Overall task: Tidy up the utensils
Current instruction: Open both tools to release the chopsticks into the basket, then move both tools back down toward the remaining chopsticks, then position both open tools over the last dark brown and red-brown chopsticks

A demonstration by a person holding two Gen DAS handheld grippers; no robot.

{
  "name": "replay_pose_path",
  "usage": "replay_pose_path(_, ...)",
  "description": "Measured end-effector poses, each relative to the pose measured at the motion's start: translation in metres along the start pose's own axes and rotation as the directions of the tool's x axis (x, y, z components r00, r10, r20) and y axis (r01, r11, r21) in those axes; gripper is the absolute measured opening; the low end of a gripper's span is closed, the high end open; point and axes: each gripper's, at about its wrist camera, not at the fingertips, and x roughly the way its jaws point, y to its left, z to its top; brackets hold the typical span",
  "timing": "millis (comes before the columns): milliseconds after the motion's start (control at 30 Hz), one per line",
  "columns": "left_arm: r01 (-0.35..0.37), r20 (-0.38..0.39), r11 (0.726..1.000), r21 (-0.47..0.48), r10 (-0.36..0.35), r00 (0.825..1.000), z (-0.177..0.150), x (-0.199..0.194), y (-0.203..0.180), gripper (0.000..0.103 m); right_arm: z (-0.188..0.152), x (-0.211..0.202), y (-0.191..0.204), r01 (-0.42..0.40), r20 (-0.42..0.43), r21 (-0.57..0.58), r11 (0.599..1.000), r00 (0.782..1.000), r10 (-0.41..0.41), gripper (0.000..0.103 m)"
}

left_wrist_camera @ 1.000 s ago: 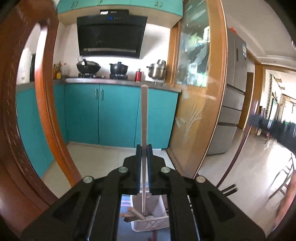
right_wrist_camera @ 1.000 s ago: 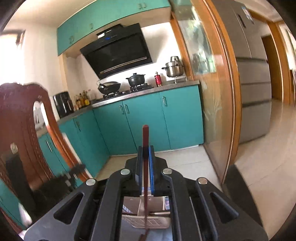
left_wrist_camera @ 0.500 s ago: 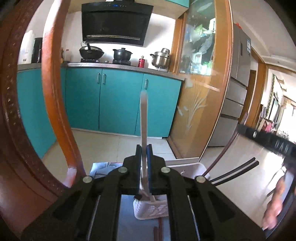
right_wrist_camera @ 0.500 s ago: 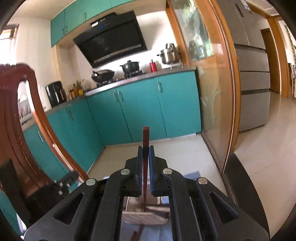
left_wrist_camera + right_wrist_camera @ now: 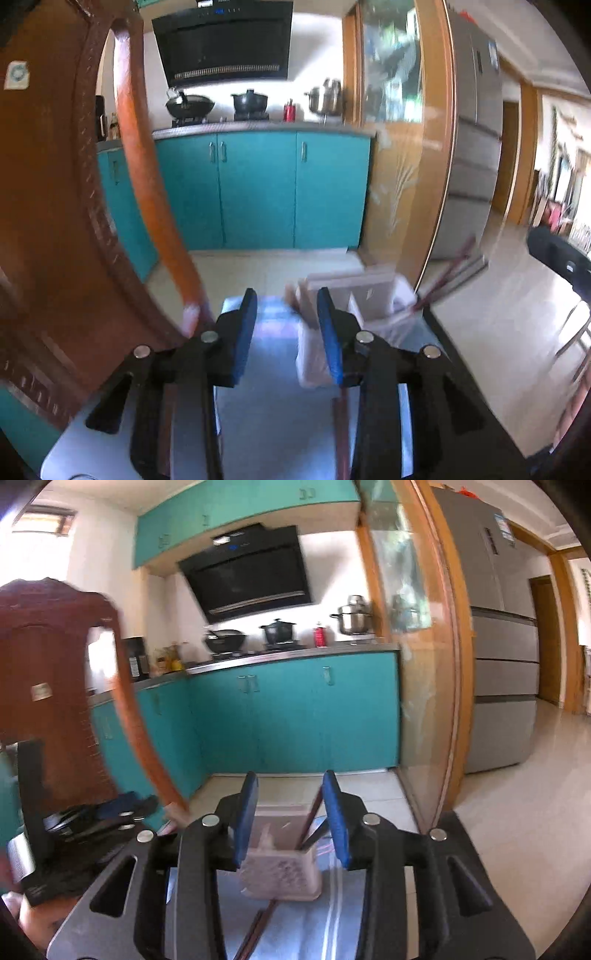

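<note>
- Step in hand, as I judge it: release into the basket. Both of your grippers have their jaws opening, and nothing is pressed between either pair of blue pads.
- Left gripper point(image 5: 286, 325): jaws parted, bare table point(image 5: 266, 424) visible through the gap. A dark red chopstick point(image 5: 341, 424) lies on the table under the right-hand finger (loose, not held).
- Right gripper point(image 5: 290, 812): jaws parted, tilted slightly down at the basket point(image 5: 280, 873), which sits framed in the gap but untouched by the pads.
- In the right wrist view a dark chopstick point(image 5: 308, 825) leans in the basket, top end close to the right pad; whether it still brushes the pad is lost in blur. Another chopstick point(image 5: 255, 930) lies on the table in front of the basket.
- In the left wrist view the basket stands just beyond the right finger, pale utensils upright in it, and dark sticks point(image 5: 447, 273) jut out of its far side.
- Next move calls for: back both grippers clear, then drop low and level to pinch the thin sticks left on the table.
- Far: chair back point(image 5: 55, 203), teal cabinets point(image 5: 258, 192).
</note>
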Motion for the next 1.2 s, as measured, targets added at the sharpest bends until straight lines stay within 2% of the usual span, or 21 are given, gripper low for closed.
replay_pose_path(100, -0.008, -0.042, 1.000, 0.002, 0.008, 0.999, -0.018, -0.004, 0.001, 0.034, -0.023, -0.006, 0.011, 0.007, -0.028, -0.044, 0.999, 1.000, -0.008, 0.036)
replay_pose_path(200, -0.019, -0.071, 1.000, 0.010, 0.020, 0.997, -0.031, -0.002, 0.002, 0.034, -0.048, 0.013, 0.015, -0.005, -0.130, -0.053, 0.999, 0.992, -0.002, 0.036)
replay_pose_path(300, -0.035, -0.096, 0.999, 0.011, 0.036, 0.995, -0.041, 0.004, 0.006, 0.035, -0.075, 0.046, 0.012, -0.042, -0.275, 0.005, 0.999, 0.961, 0.042, 0.036)
replay_pose_path(400, -0.030, -0.135, 1.000, -0.004, 0.029, 0.990, -0.048, 0.014, 0.012, 0.038, -0.105, 0.082, 0.013, -0.085, -0.431, 0.058, 0.995, 0.897, 0.101, 0.036)
replay_pose_path(433, -0.025, -0.151, 1.000, -0.012, 0.023, 0.988, -0.050, 0.018, 0.015, 0.039, -0.115, 0.094, 0.013, -0.096, -0.482, 0.083, 0.992, 0.867, 0.124, 0.036)
replay_pose_path(467, -0.022, -0.173, 0.999, -0.027, 0.018, 0.985, -0.052, 0.023, 0.018, 0.040, -0.129, 0.108, 0.013, -0.099, -0.541, 0.112, 0.989, 0.828, 0.144, 0.036)
replay_pose_path(567, -0.023, -0.225, 0.997, -0.073, 0.006, 0.974, -0.058, 0.035, 0.029, 0.043, -0.165, 0.142, 0.014, -0.077, -0.667, 0.149, 0.986, 0.728, 0.158, 0.036)
replay_pose_path(667, -0.026, -0.251, 0.995, -0.097, 0.001, 0.968, -0.064, 0.039, 0.036, 0.048, -0.187, 0.155, 0.025, -0.079, -0.719, 0.124, 0.989, 0.680, 0.145, 0.036)
replay_pose_path(733, -0.031, -0.255, 0.995, -0.097, 0.005, 0.967, -0.066, 0.039, 0.037, 0.049, -0.195, 0.157, 0.034, -0.087, -0.729, 0.098, 0.991, 0.672, 0.131, 0.036)
replay_pose_path(833, -0.030, -0.258, 0.996, -0.088, 0.007, 0.966, -0.068, 0.039, 0.036, 0.051, -0.196, 0.158, 0.049, -0.080, -0.725, 0.018, 0.997, 0.686, 0.068, 0.036)
replay_pose_path(1033, -0.035, -0.277, 0.996, -0.077, 0.012, 0.961, -0.073, 0.042, 0.037, 0.053, -0.197, 0.160, 0.053, -0.050, -0.731, -0.028, 0.998, 0.682, 0.014, 0.036)
replay_pose_path(1100, -0.039, -0.285, 0.996, -0.081, 0.014, 0.959, -0.075, 0.043, 0.039, 0.053, -0.193, 0.169, 0.045, -0.046, -0.738, -0.008, 0.999, 0.674, 0.025, 0.036)
replay_pose_path(1200, -0.041, -0.295, 0.995, -0.088, 0.014, 0.955, -0.076, 0.047, 0.039, 0.054, -0.192, 0.169, 0.040, -0.048, -0.735, -0.012, 0.999, 0.677, 0.024, 0.036)
